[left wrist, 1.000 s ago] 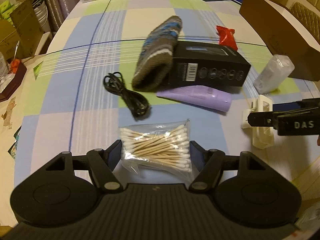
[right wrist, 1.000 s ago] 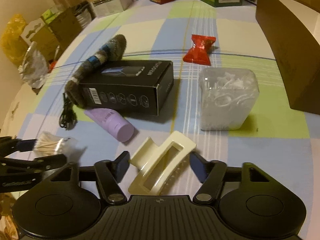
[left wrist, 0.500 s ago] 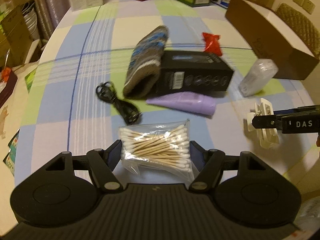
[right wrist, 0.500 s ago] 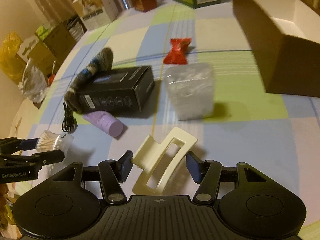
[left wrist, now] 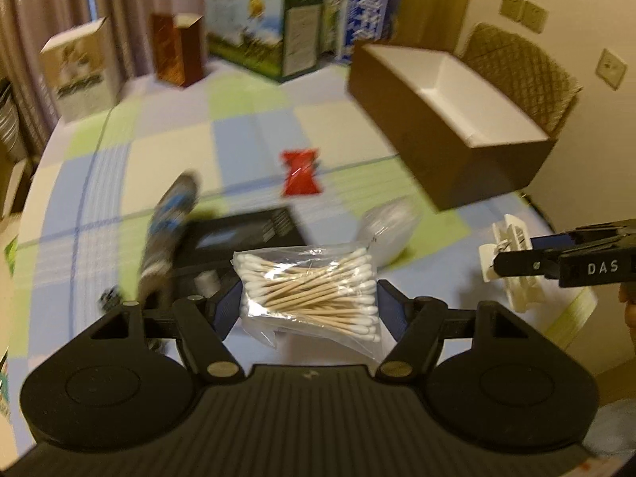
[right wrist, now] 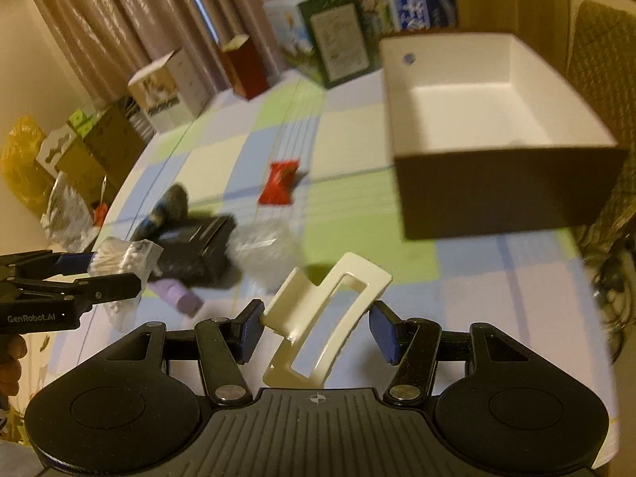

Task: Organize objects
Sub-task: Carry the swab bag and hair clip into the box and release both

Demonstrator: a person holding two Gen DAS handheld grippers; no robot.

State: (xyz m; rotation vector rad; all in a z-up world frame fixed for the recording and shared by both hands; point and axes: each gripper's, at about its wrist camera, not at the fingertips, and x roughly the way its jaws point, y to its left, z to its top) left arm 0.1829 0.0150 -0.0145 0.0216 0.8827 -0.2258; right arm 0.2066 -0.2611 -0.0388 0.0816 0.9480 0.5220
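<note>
Your left gripper [left wrist: 309, 305] grips the swab bag [left wrist: 308, 293], your right gripper [right wrist: 317, 328] the hair claw [right wrist: 324, 314]; the box [right wrist: 512, 183] is empty, everything else awaits.

Everything past the left gripper [left wrist: 308, 306] is smeared: black box [left wrist: 242, 234] half hidden behind the swab bag [left wrist: 310, 292], its print unreadable, sock [left wrist: 169, 230] just streaks.

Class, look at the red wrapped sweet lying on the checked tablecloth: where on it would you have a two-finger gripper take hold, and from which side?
Probably at the pinched waist of the red wrapped sweet, coming from above. It lies flat on the tablecloth with both ends flaring, so the narrow middle fits between the pads and the flared ends should resist slipping. Nothing crowds it.
</note>
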